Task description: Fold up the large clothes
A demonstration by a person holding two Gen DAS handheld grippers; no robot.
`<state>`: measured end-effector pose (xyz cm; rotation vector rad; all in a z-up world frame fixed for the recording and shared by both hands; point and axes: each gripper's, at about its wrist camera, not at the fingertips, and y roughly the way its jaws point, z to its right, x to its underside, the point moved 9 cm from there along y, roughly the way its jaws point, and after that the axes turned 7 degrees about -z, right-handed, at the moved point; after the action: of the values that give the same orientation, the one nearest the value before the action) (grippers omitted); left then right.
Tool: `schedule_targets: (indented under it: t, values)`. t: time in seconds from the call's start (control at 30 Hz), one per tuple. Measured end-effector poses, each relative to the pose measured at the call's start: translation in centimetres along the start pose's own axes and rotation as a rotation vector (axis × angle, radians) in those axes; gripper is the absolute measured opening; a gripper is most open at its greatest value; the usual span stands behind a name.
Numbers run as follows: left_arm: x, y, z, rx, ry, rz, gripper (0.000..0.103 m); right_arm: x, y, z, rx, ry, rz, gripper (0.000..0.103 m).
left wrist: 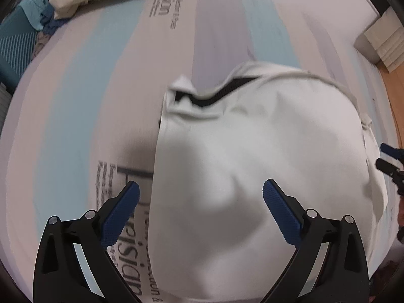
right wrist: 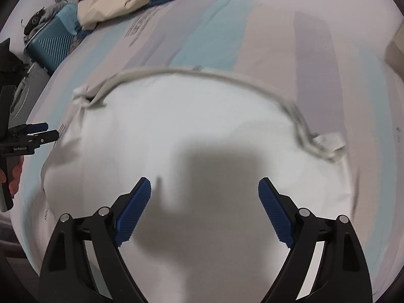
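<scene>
Garment (left wrist: 252,139), white, lies flat on mattress (left wrist: 75,126), near side. Soft, limp, prob. light; will sag, so grab hem corners. Left gripper (left wrist: 200,189) & right gripper (right wrist: 204,186) both spread wide, holding nothing.

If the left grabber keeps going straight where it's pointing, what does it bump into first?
Most likely the white garment lying on the bed. The open left gripper points down at it with nothing showing in between, though how far off it is remains unclear.
</scene>
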<state>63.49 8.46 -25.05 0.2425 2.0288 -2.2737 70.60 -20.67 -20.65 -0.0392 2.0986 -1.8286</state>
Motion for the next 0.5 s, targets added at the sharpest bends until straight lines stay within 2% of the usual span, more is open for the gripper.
schedule_targets:
  t: [0.17, 0.37, 0.5]
  values:
    - [2.0, 1.1, -1.4, 0.018, -0.018, -0.036, 0.096, 1.5, 2.9, -0.7, 0.022, 0.047, -0.059, 0.083]
    - [3.9, 2.8, -2.7, 0.036, 0.008, -0.093, 0.096, 2.2, 6.4, -0.7, 0.059, 0.090, -0.114, 0.086]
    - [5.1, 4.1, -3.7, 0.101, -0.008, -0.131, 0.096, 2.7, 7.8, -0.2, 0.055, 0.139, -0.127, 0.089]
